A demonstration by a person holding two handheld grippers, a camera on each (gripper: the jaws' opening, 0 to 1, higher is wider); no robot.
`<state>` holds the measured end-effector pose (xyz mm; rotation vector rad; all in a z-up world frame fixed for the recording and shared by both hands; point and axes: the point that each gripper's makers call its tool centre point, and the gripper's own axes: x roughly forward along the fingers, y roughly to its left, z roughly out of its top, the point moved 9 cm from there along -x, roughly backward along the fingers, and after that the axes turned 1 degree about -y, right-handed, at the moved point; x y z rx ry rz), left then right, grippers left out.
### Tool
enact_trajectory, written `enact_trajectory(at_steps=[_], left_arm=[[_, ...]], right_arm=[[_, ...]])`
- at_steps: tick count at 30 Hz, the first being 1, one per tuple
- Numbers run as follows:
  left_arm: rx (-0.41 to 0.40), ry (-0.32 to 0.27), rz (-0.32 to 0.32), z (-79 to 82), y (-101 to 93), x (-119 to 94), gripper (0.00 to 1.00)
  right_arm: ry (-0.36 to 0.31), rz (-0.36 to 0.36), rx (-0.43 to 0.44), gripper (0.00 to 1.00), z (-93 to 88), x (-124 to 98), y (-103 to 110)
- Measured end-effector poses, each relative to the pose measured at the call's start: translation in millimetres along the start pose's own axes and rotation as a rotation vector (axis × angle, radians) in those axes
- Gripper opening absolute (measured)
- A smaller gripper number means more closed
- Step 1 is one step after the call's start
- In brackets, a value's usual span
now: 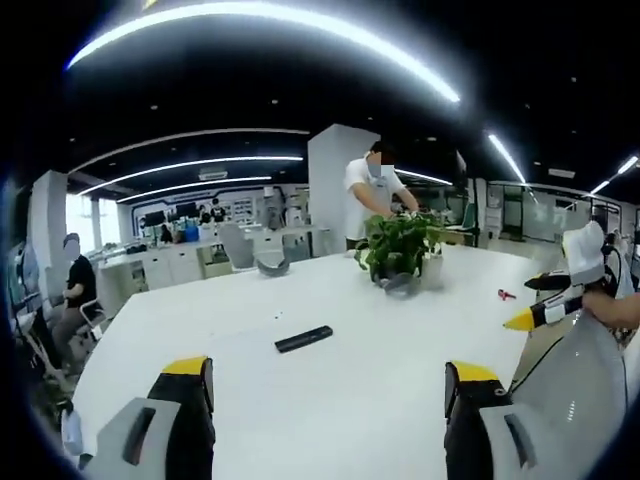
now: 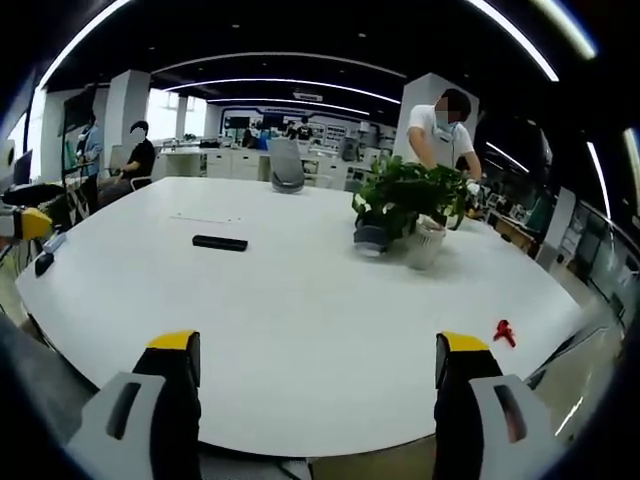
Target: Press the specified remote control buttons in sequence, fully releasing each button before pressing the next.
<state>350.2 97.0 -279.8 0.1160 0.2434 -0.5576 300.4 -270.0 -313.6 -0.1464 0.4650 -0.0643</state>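
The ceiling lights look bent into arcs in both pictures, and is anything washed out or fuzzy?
Left gripper view: the fisheye lens bows the ceiling lights into arcs, and the table reads bright white with soft shadows; the remote is small and slightly soft. Right gripper view: the same bowing of the lights, the far windows are blown out, and the plant stays fairly sharp.

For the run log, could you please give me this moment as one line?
remote: flat on table, untouched | left claw: open, short of it | right claw: open, near table edge | plant: upright
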Motion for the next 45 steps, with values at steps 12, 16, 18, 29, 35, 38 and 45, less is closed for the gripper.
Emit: enact_trajectory(at_steps=[12,16,18,29,35,38,45], left_arm=[[-0.037,-0.007,0.106,-22.4,-9.7,-30.1,1.0],[-0.021,-0.015,0.138,-24.0,-7.4,-32.8,1.0],[-0.017,-0.019,0.148,-25.4,-7.0,-31.8,1.0],[0.012,-0.045,0.22,-24.4,1.6,-36.7,0.99],[0.024,-0.053,0.231,-25.8,3.1,-38.6,0.99],[0.03,-0.056,0.233,-26.2,3.4,-39.0,0.99],[0.07,-0.046,0.251,-26.2,2.2,-40.1,0.99]], right_arm=[[-0.012,0.019,-0.007,0.99,1.9,-2.3,1.6],[-0.01,0.027,0.003,0.98,1.8,-2.2,1.6],[-0.015,0.028,0.002,0.97,2.2,-2.5,1.9],[-0.032,0.047,0.012,0.92,2.7,-5.0,3.3],[-0.03,0.05,0.036,0.91,1.9,-6.4,2.5],[-0.037,0.042,0.046,0.91,2.3,-7.3,1.7],[-0.05,0.035,0.041,0.89,3.1,-8.5,2.8]])
